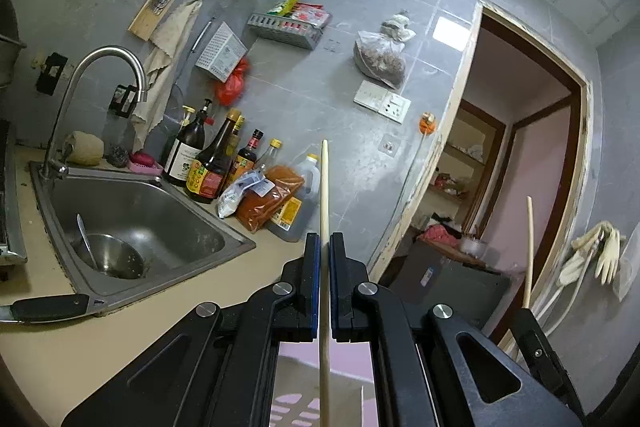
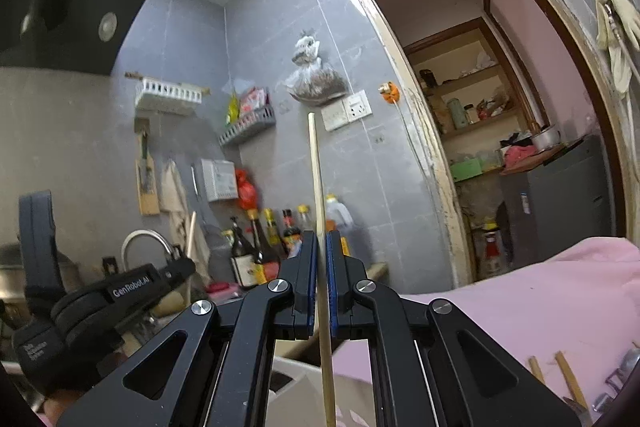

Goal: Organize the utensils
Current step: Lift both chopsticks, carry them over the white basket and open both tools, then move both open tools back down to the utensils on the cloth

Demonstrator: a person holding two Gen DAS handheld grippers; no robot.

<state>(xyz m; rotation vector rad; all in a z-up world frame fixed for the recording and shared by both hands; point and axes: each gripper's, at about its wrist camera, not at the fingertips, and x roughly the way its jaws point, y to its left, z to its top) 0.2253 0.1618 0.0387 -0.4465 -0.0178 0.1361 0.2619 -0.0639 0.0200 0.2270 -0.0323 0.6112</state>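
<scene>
My left gripper [image 1: 324,241] is shut on a pale wooden chopstick [image 1: 324,195] that stands upright between the pads and runs down past a pink slotted basket [image 1: 288,403] below. My right gripper [image 2: 322,239] is shut on a second wooden chopstick [image 2: 317,179], also upright. The right gripper's chopstick shows in the left wrist view [image 1: 529,251] at the right, above that gripper's black body. The left gripper's body [image 2: 120,291] shows at the lower left of the right wrist view. More chopsticks [image 2: 568,379] lie on a pink cloth [image 2: 540,307] at lower right.
A steel sink [image 1: 132,227] with a faucet [image 1: 100,99] and a bowl with a spoon [image 1: 108,251] is at left. Sauce bottles [image 1: 208,163] and spice bags [image 1: 268,199] stand behind it. A knife handle [image 1: 48,307] lies on the counter. A doorway [image 1: 520,155] opens at right.
</scene>
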